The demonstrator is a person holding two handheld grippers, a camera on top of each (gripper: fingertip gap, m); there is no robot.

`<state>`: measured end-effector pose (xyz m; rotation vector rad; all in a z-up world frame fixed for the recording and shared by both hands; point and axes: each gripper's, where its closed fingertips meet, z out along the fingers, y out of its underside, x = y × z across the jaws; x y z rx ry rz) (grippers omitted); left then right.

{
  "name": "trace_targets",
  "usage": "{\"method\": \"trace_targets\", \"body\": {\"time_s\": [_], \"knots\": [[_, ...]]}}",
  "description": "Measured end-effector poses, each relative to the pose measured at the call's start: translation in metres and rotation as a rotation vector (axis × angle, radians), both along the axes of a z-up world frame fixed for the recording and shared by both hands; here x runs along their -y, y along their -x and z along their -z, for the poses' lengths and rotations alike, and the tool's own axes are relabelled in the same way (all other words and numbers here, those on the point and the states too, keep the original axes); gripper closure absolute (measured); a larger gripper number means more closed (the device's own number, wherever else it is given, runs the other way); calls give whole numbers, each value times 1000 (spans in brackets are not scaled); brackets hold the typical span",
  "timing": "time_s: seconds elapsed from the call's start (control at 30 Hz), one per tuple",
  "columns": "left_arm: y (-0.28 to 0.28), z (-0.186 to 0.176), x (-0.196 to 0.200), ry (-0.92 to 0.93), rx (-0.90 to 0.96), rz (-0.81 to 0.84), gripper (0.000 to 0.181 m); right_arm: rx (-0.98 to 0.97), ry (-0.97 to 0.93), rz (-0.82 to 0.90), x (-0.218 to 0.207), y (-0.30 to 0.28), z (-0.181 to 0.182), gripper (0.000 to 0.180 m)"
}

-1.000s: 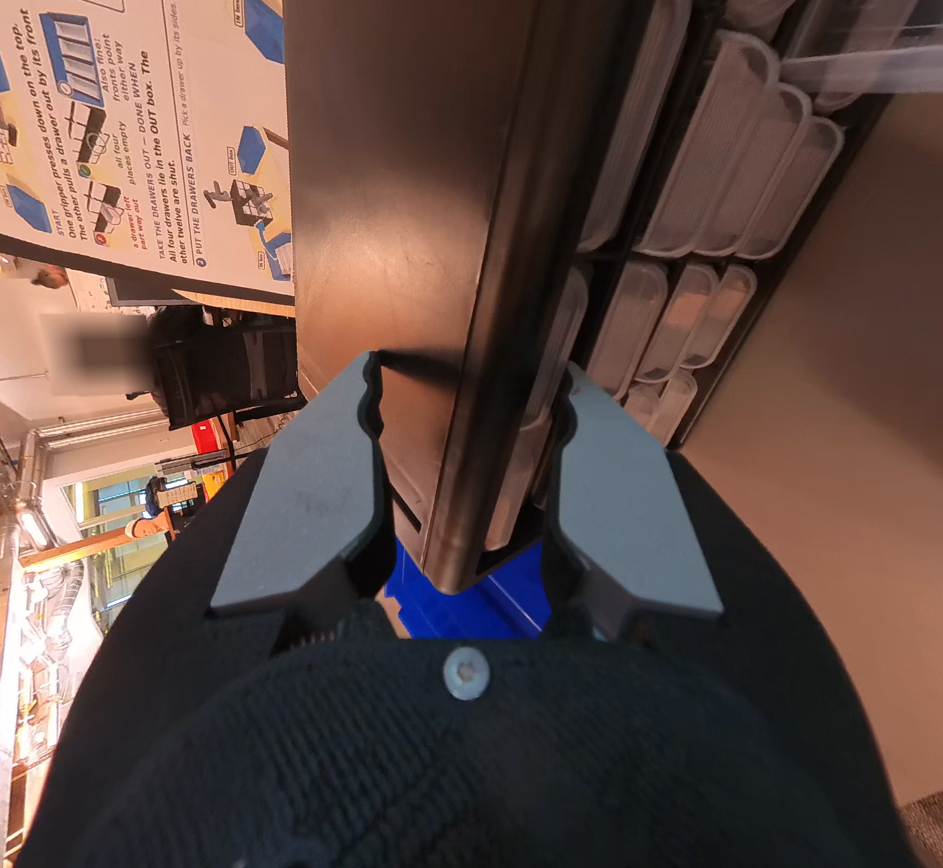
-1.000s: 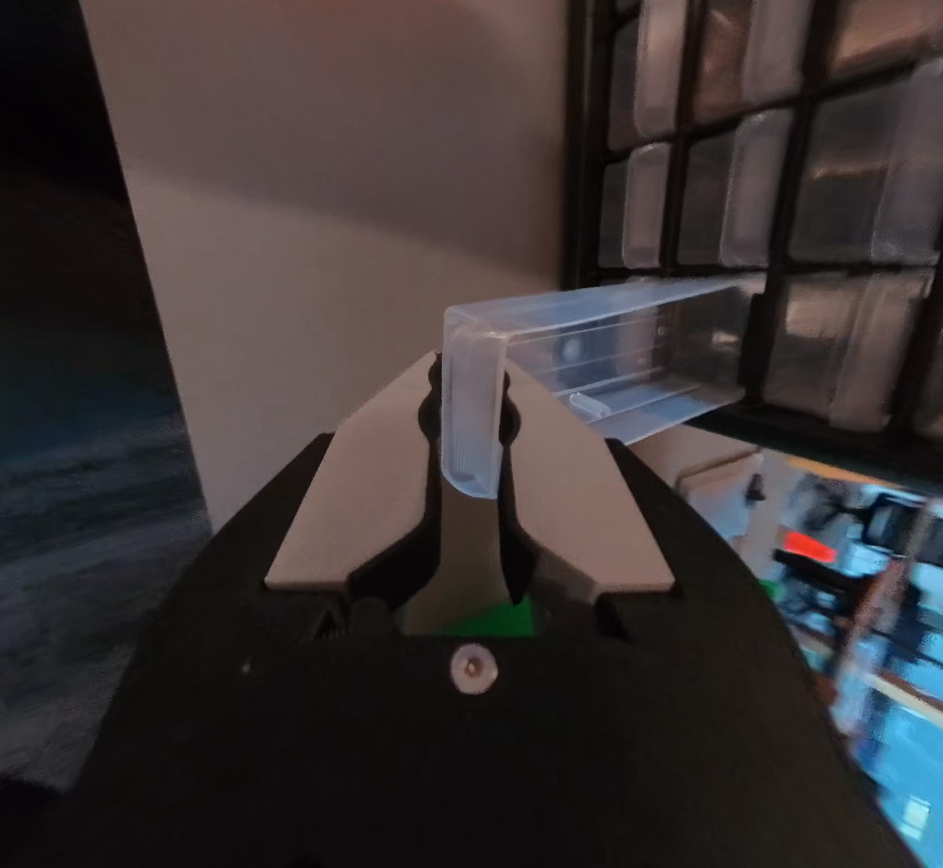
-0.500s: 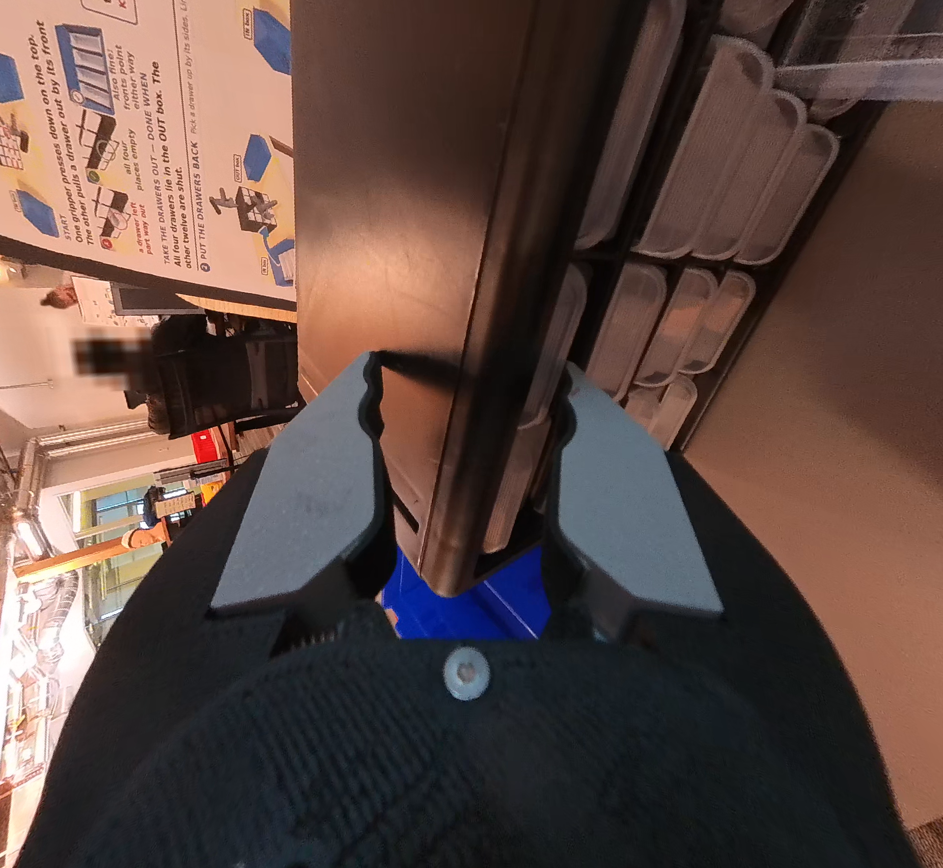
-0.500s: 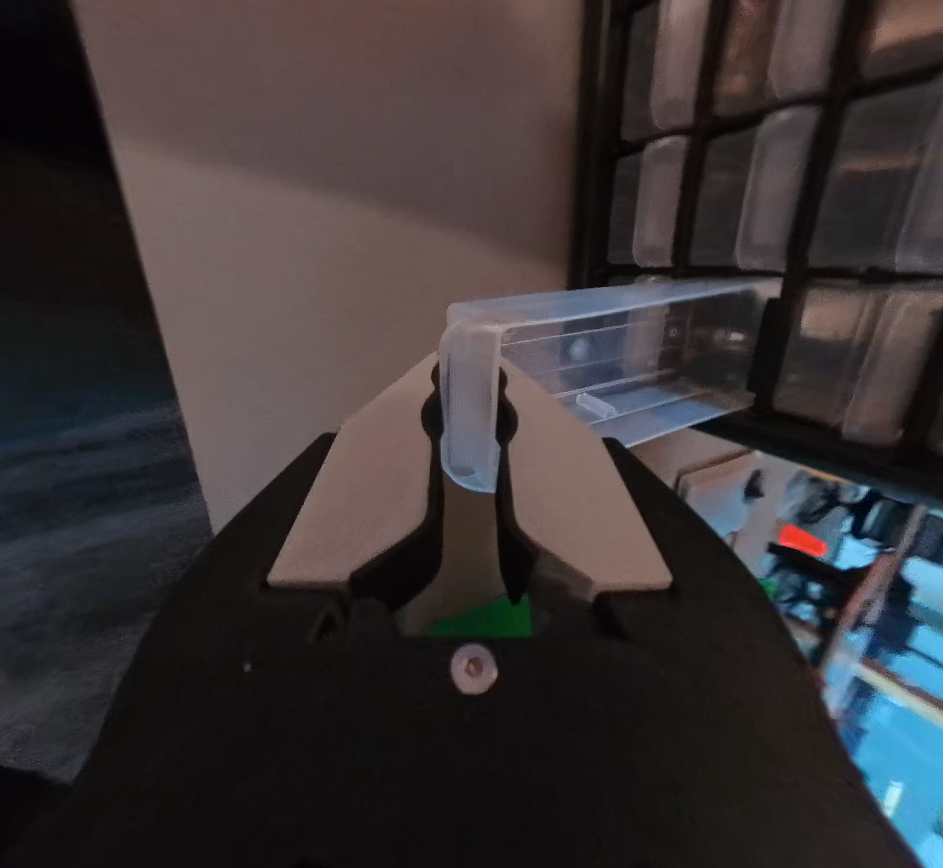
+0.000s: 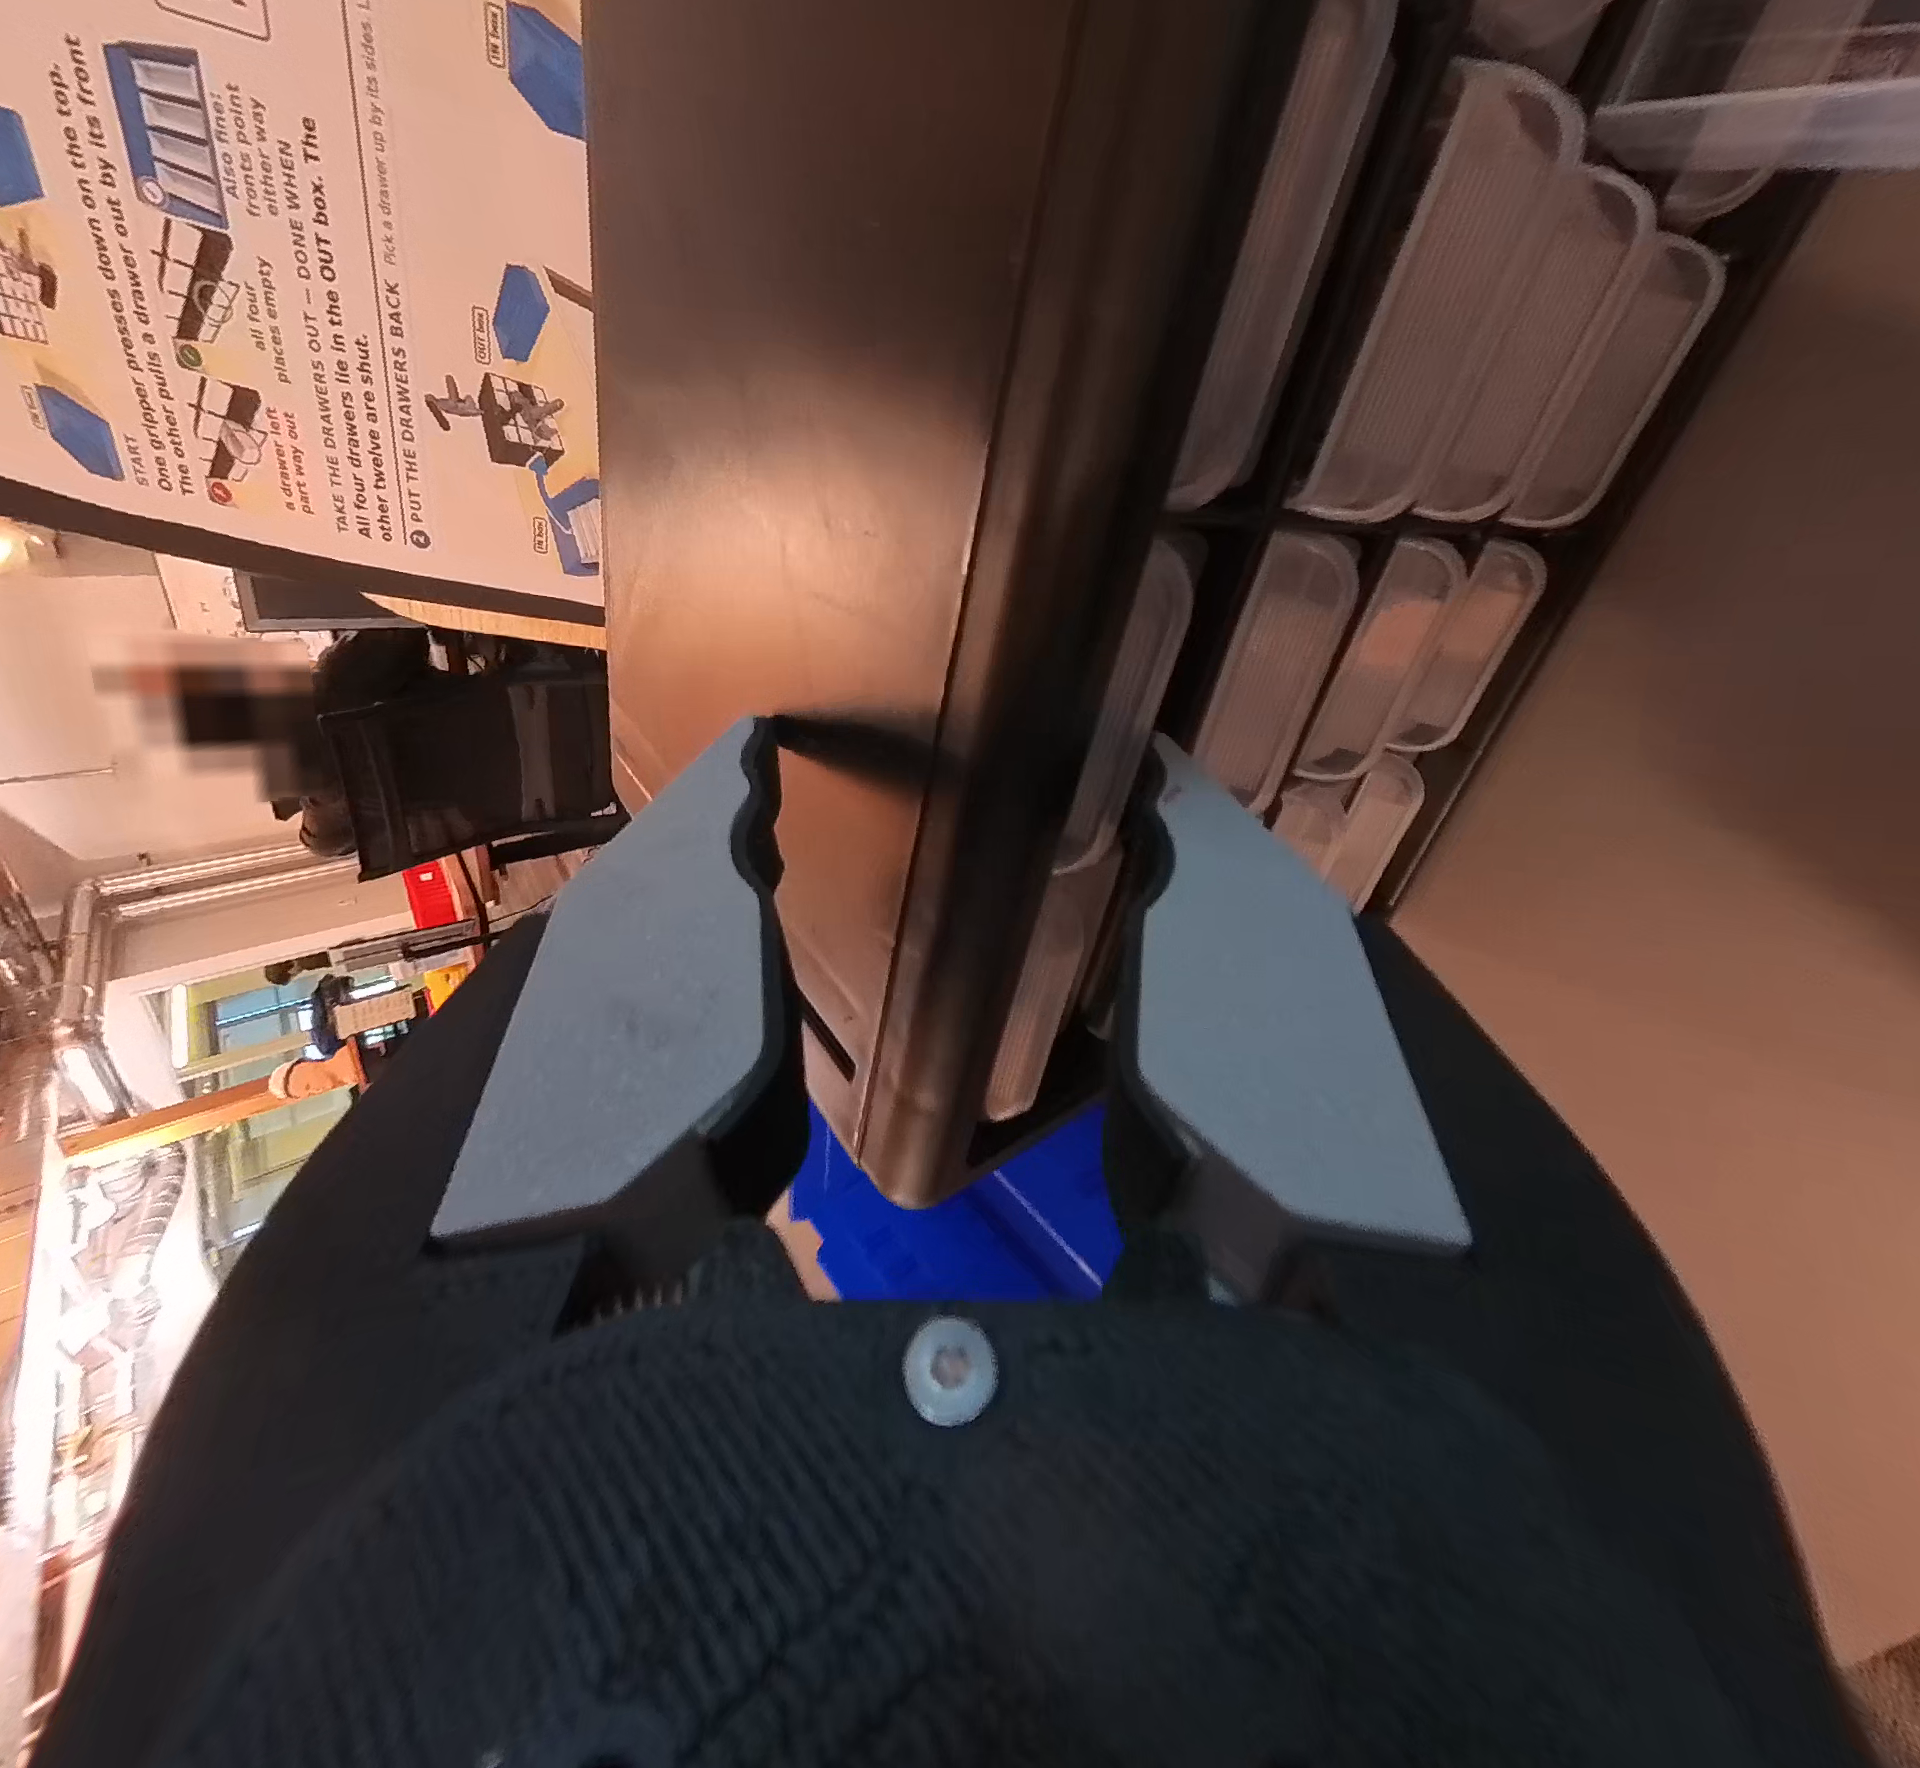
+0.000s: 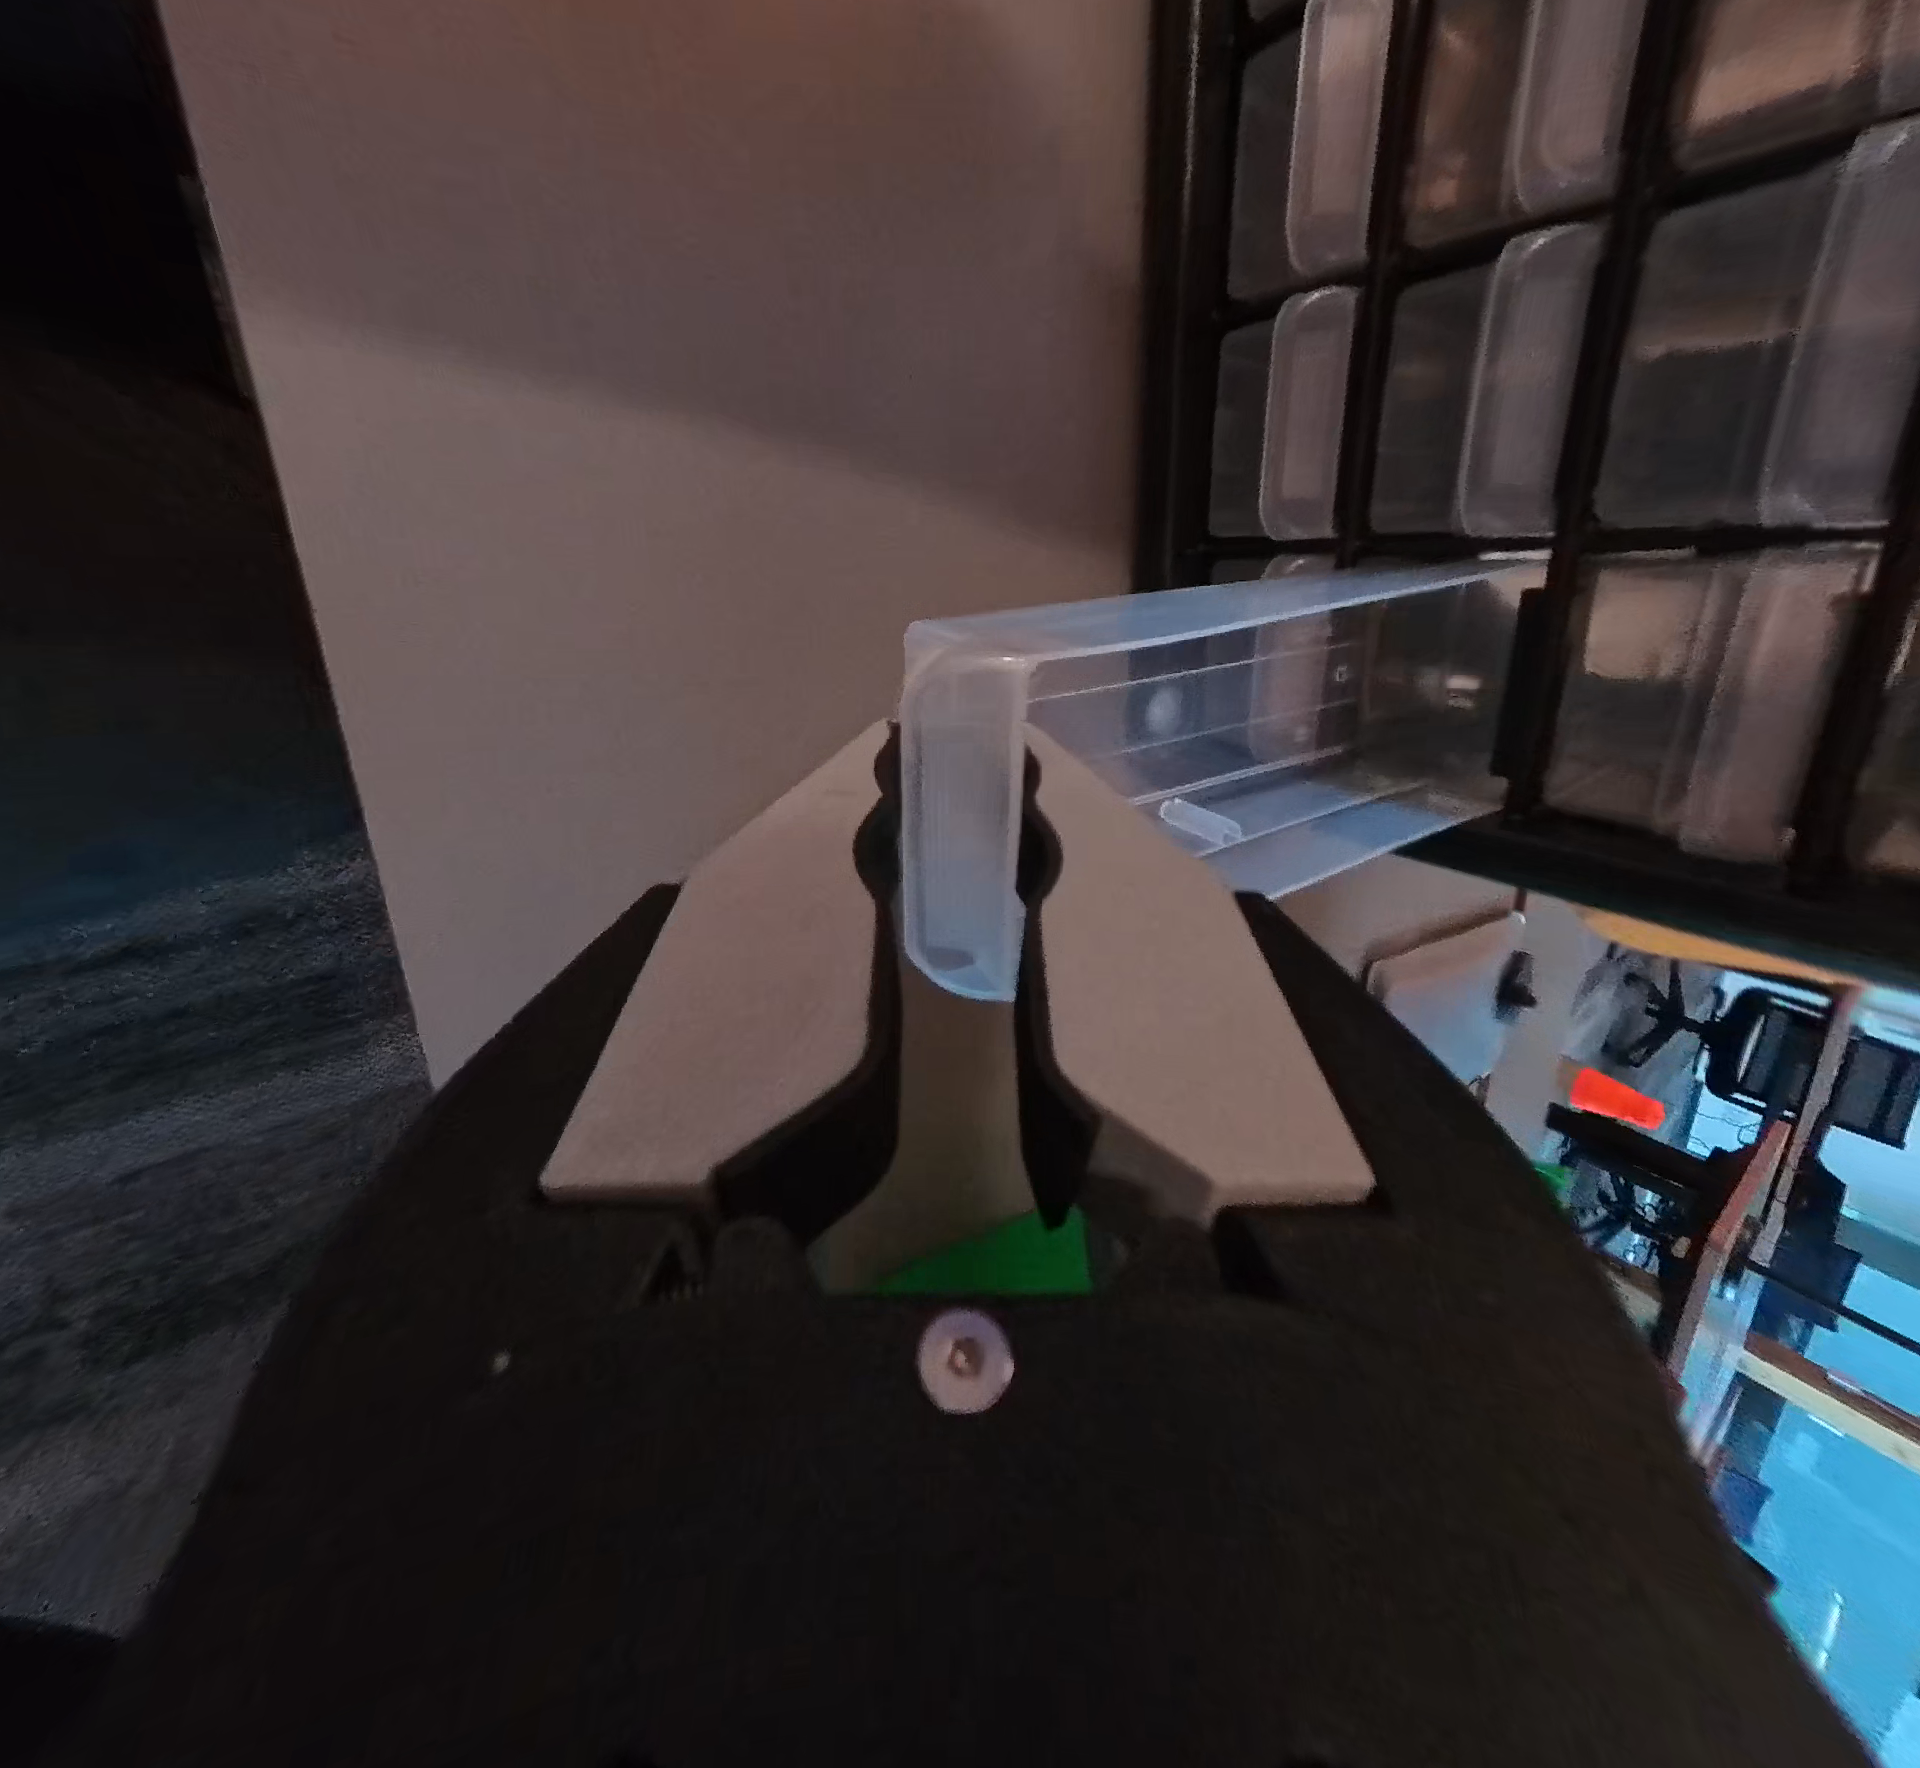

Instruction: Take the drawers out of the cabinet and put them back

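Clear drawer [image 6: 1226, 731]: partly out of the black cabinet [image 6: 1538, 492], front tab pinched by right gripper [image 6: 961, 783].
Left gripper [image 5: 956, 819]: jaws spread, straddling the cabinet's edge [image 5: 831, 368].

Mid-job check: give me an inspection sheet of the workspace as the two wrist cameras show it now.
Surface: pale matte tabletop, bare where visible.
Job's things: black cabinet of clear plastic drawers; one clear plastic drawer partly out, rear end inside its slot.
Clutter: blue plastic bin beyond the cabinet's corner.
Grippers: right gripper shut on the drawer's front handle; left gripper open, straddling the cabinet's edge.
Cables: nothing seen.
Surroundings: illustrated instruction poster; black chair; shelving, blurred.
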<state>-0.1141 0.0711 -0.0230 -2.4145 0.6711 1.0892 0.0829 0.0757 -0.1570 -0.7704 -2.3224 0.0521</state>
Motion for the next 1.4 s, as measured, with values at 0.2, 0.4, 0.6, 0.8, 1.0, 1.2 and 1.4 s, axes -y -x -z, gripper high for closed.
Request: {"method": "trace_targets", "body": {"time_s": [0.2, 0.4, 0.6, 0.8, 1.0, 1.2, 1.4], "knots": [[0, 0, 0, -3, 3, 3, 114, 4, 101, 77, -7, 7, -6, 162], [0, 0, 0, -11, 4, 1, 114, -29, 251, -14, 21, 5, -25, 162], [0, 0, 0, -23, 11, 10, 114, -61, 463, 2, 24, 4, -46, 161], [0, 0, 0, -37, 19, 27, 114, -91, 461, -8, 26, 8, -44, 160], [-1, 0, 1, -33, 6, 19, 114, 9, 383, -38, 37, 6, -21, 167], [-1, 0, 1, -29, 4, 19, 115, 15, 545, -133, 61, -8, -47, 168], [0, 0, 1, 26, -29, 23, 114, -352, 494, 127, 2, -42, -129, 167]]}}
